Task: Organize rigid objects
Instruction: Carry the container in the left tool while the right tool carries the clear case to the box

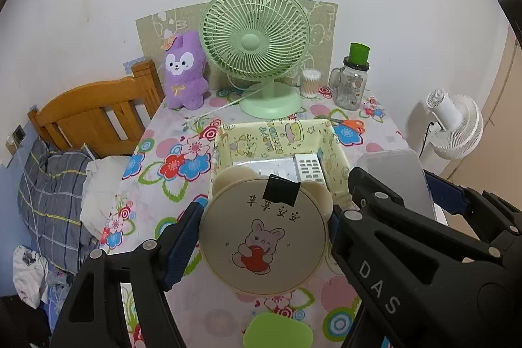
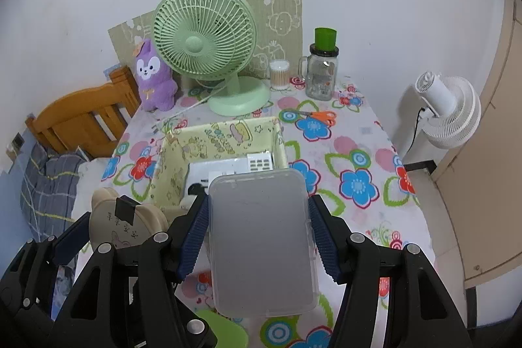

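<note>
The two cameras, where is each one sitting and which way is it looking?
Left wrist view: sits on the left gripper, looking forward and down over the flowery table; its jaws clamp the round bunny box, and the right gripper shows at the right edge.
Right wrist view: sits on the right gripper, looking forward and down the same way; its jaws clamp the clear plastic case, and the left gripper shows lower left.
Both share the yellow basket, green fan, purple plush and orange scissors.
</note>
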`<state>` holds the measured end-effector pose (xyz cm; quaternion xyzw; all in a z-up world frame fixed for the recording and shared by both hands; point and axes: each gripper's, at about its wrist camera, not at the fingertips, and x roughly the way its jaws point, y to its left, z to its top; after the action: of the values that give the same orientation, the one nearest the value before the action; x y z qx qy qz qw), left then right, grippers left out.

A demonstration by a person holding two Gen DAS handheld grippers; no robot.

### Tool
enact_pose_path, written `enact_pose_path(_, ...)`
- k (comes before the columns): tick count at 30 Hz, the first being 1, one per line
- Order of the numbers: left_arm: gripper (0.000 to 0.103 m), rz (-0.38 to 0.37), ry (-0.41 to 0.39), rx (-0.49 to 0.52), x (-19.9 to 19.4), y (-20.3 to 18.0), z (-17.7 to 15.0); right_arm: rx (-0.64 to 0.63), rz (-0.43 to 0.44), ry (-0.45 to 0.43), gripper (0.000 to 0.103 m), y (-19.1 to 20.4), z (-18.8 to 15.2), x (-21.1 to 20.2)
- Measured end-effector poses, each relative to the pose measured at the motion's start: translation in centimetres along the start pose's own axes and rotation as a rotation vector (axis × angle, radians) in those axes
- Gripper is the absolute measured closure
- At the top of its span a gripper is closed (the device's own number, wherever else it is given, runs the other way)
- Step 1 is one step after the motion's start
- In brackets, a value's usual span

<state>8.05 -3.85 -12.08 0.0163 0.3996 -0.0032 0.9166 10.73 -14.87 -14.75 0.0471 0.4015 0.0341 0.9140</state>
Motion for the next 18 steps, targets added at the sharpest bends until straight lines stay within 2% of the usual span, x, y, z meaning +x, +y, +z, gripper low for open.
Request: enact_pose_path(18,0.025,-0.010,-0.006,-0.014,3.2,0.7,3.7,-0.015,-0.009,-0.004,0.039,0.4,4.0,3.1)
